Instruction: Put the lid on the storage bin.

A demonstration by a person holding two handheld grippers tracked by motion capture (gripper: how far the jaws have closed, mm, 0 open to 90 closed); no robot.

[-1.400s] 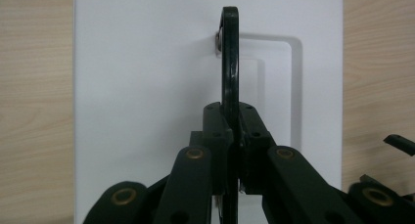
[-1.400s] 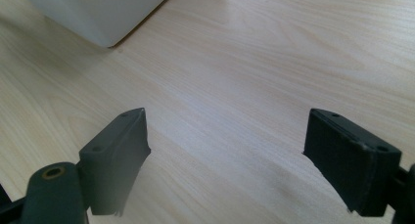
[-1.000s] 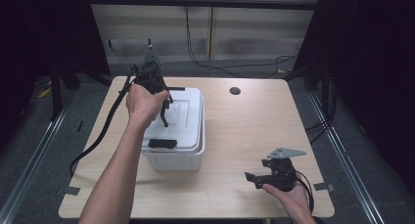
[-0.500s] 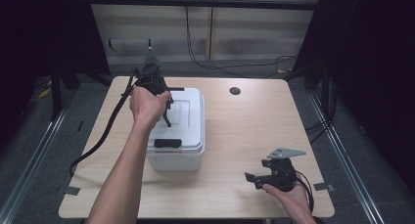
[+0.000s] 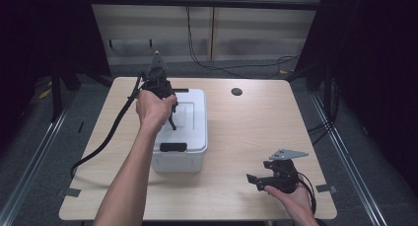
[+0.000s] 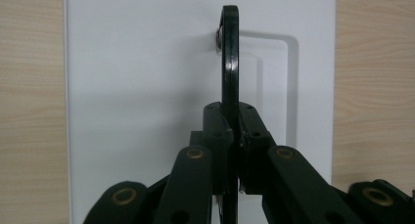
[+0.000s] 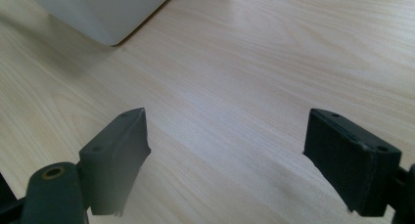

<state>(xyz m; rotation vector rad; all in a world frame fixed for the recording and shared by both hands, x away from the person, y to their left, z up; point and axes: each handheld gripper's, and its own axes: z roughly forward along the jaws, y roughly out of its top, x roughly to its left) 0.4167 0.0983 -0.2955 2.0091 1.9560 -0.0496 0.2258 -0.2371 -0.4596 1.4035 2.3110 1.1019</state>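
Note:
A white lidded box (image 5: 190, 137) stands left of centre on the wooden table (image 5: 246, 132). Its thin black handle (image 6: 230, 62) is swung up from the recessed lid (image 6: 137, 62). My left gripper (image 6: 235, 121) is shut on that handle, pads pressed on both sides of it. From the high view, the left gripper (image 5: 169, 110) hangs over the lid's far half in the person's hand, with the handle (image 5: 172, 121) below it. My right gripper (image 5: 254, 179) rests low at the table's front right, open and holding nothing. Its jaws (image 7: 225, 136) stand wide over bare wood, with the box's corner (image 7: 98, 13) ahead to the left.
A black latch (image 5: 172, 147) sits on the box's near edge. A small dark round disc (image 5: 236, 92) lies at the table's far middle. The left gripper's cable (image 5: 106, 139) trails off the left edge. Dark floor and rails surround the table.
The left forearm has shifted slightly to the right. The grip on the handle is the same, and the right gripper has not moved.

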